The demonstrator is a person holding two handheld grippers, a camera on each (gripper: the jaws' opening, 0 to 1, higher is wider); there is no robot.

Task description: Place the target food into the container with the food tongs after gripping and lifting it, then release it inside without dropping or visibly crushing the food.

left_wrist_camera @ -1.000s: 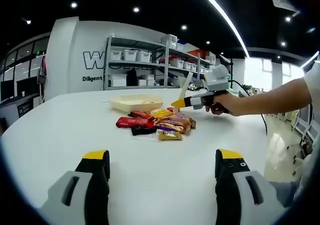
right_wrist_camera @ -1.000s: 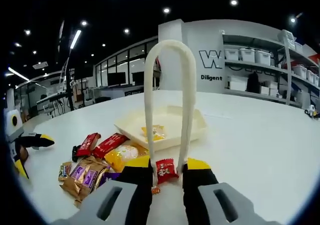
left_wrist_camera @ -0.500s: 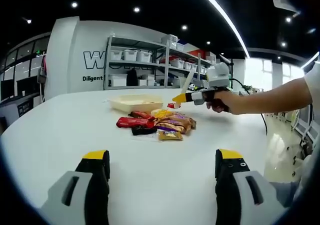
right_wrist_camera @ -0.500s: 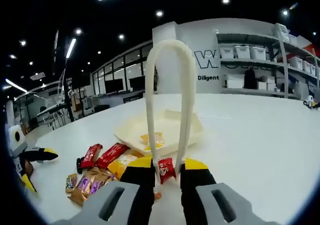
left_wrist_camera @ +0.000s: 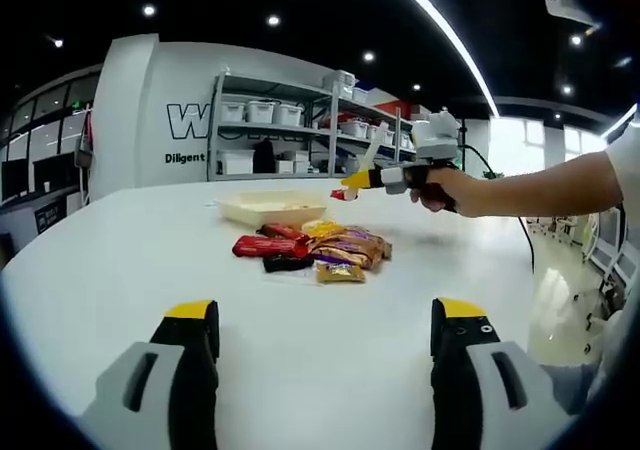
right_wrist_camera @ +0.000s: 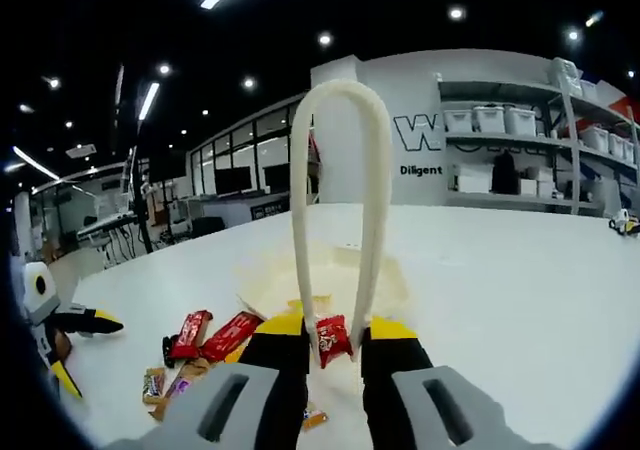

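Note:
My right gripper (right_wrist_camera: pixel 335 330) is shut on the cream food tongs (right_wrist_camera: pixel 340 88), whose tips pinch a small red packet (right_wrist_camera: pixel 333 339) clear of the table. Just beyond and below them lies the shallow cream tray (right_wrist_camera: pixel 262 278) with a yellowish item inside. In the left gripper view the same red packet (left_wrist_camera: pixel 341 194) hangs beside the tray (left_wrist_camera: pixel 270 208), a little above its right end, with the right gripper (left_wrist_camera: pixel 392 178) in a person's hand. A pile of wrapped snacks (left_wrist_camera: pixel 322 247) lies in front of the tray. My left gripper (left_wrist_camera: pixel 325 320) stands open and empty near the table's front.
The white table (left_wrist_camera: pixel 120 260) stretches wide on every side of the pile. A person's arm (left_wrist_camera: pixel 545 192) reaches in from the right. Red snack bars (right_wrist_camera: pixel 213 334) lie left of the tongs, and the left gripper (right_wrist_camera: pixel 62 328) shows at the far left. Shelves with bins stand behind.
The right gripper has risen with the tongs and the red packet, off the pile and over toward the tray. The left gripper has stayed still.

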